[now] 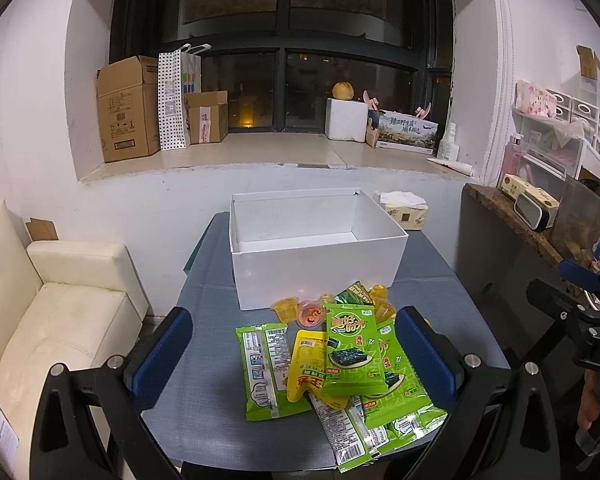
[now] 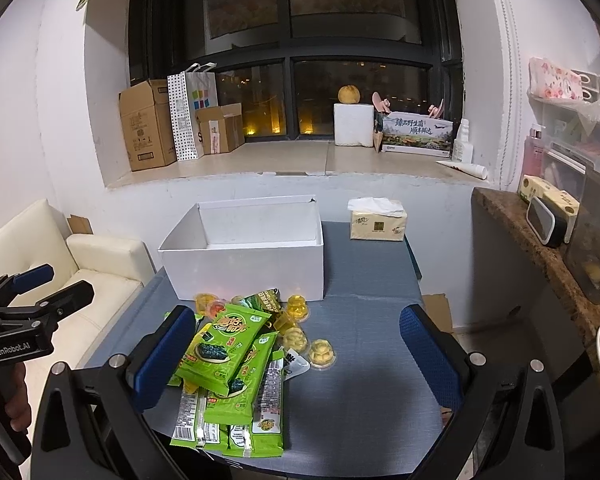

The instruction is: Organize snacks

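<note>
Green seaweed packs (image 1: pixel 350 354) lie heaped at the near end of the grey tabletop (image 1: pixel 204 308), a yellow pouch (image 1: pixel 306 364) tucked among them, jelly cups (image 2: pixel 322 352) scattered just beside. Behind the heap, the white box (image 1: pixel 316 276) sits with nothing visible inside. Left gripper (image 1: pixel 294 354) hovers over the pile, fingers spread wide, gripping nothing. Right gripper (image 2: pixel 296 354) likewise, fingers released. Tissue pack (image 2: pixel 377 225) at the far right corner.
</note>
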A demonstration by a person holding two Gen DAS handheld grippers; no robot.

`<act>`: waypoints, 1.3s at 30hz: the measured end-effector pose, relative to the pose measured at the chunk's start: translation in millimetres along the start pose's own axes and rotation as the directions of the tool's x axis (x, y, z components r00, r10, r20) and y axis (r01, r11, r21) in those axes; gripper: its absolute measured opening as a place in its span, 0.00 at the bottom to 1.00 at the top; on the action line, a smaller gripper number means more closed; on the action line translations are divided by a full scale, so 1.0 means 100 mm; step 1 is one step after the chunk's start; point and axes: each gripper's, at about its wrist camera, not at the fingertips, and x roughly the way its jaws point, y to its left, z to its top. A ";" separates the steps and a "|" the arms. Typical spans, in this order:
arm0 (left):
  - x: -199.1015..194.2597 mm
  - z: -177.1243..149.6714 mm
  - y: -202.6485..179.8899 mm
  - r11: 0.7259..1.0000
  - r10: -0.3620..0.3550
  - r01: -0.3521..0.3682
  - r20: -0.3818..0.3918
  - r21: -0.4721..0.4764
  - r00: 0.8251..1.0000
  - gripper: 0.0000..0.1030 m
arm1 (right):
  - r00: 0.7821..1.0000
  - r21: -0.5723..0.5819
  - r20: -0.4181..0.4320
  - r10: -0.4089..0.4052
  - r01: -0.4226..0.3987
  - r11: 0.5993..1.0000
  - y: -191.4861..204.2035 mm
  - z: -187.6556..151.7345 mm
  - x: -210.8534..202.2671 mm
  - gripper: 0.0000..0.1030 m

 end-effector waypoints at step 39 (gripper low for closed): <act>-0.01 -0.02 0.07 1.000 0.009 -0.009 0.008 -0.008 1.000 1.00 | 0.999 -0.021 -0.015 0.033 -0.034 0.999 0.10 -0.05 0.07 1.00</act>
